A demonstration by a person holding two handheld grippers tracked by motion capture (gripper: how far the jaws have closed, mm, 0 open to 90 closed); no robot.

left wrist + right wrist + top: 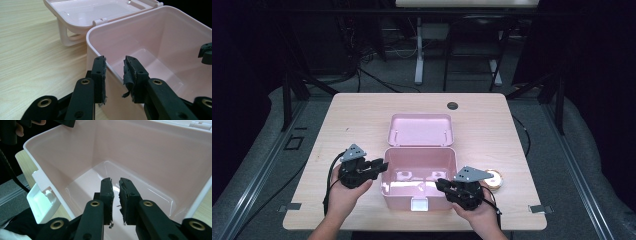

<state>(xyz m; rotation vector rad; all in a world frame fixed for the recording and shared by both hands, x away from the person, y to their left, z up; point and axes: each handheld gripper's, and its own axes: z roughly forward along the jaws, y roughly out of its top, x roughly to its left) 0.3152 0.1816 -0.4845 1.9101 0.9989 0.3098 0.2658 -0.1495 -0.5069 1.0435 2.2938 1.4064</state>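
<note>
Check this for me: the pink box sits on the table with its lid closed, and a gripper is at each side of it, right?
Not quite. The lid is open, swung back behind the pink box, as the high view shows. The left gripper and right gripper are indeed at its sides.

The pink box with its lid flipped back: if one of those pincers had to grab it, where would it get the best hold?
Probably the pink box is best gripped by its thin upright side wall, coming from above so one jaw goes inside and one outside. The left gripper is already lined up like that, jaws astride the near wall's rim without pinching. The body is too wide to span.
</note>
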